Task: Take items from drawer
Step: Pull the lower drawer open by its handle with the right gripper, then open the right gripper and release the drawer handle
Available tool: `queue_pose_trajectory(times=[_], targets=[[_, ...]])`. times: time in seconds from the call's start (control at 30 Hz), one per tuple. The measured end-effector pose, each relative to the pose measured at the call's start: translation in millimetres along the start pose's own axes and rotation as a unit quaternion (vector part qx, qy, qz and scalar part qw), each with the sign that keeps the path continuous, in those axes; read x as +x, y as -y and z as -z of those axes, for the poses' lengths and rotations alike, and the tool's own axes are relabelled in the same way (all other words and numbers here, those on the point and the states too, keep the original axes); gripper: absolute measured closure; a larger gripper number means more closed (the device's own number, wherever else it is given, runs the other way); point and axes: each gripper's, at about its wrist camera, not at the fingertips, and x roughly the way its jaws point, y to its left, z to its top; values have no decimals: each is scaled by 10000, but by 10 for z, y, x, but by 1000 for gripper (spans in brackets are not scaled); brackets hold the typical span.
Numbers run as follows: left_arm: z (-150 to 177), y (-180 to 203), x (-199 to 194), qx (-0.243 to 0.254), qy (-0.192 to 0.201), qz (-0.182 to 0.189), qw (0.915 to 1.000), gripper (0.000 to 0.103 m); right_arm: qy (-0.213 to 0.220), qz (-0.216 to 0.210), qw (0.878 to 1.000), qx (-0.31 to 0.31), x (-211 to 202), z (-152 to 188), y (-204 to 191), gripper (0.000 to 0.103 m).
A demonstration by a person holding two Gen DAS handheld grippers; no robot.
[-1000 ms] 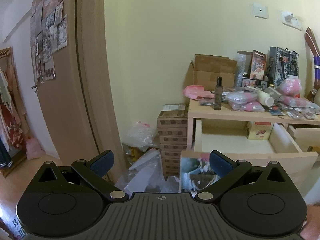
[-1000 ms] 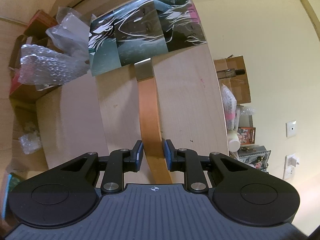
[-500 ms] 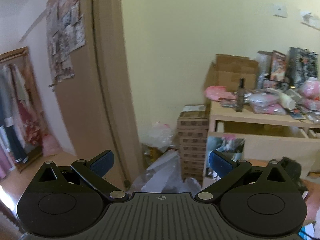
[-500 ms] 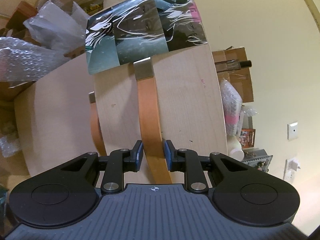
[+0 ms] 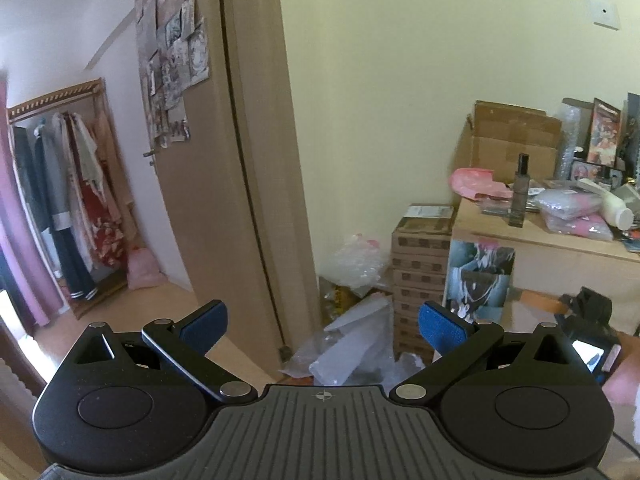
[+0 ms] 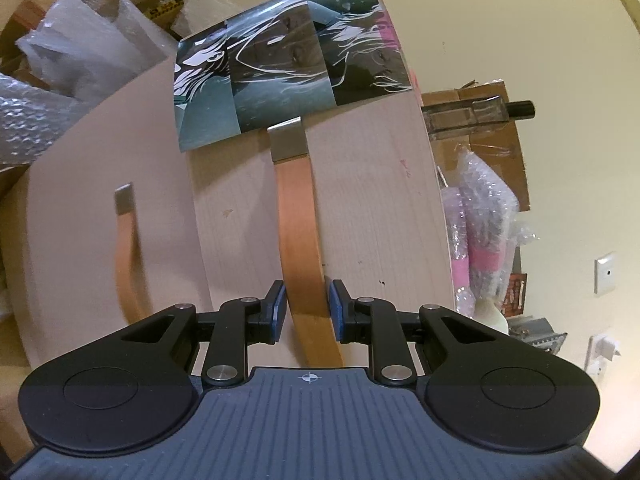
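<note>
Orange drawer handle [image 6: 300, 240] between right gripper [image 6: 307, 309] fingers [image 6: 277, 307].

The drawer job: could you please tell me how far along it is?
Done: nothing shows as taken out; the left gripper is open and empty. In hand: the right gripper is closed around the handle of the drawer, which looks shut. Left, probably: pulling it open and lifting items out.
</note>
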Motion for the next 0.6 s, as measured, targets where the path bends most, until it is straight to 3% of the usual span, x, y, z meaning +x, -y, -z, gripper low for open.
queue_pose_trajectory(times=[0.27,0.5,0.53,0.6], targets=[[-55,59,59,-86,12,-158,9998,0,167,89,9998,-49,18,70,-24,80],[-76,131,109,-44,-26,-64,10000,0,224,58,9997,-90,14,95,-5,80],[-76,137,104,-23,-28,-49,10000,0,218,25,9997,-73,3,97,-9,79],[-79,137,105,3,-21,-23,10000,0,209,-82,9997,-87,0,92,-12,63]])
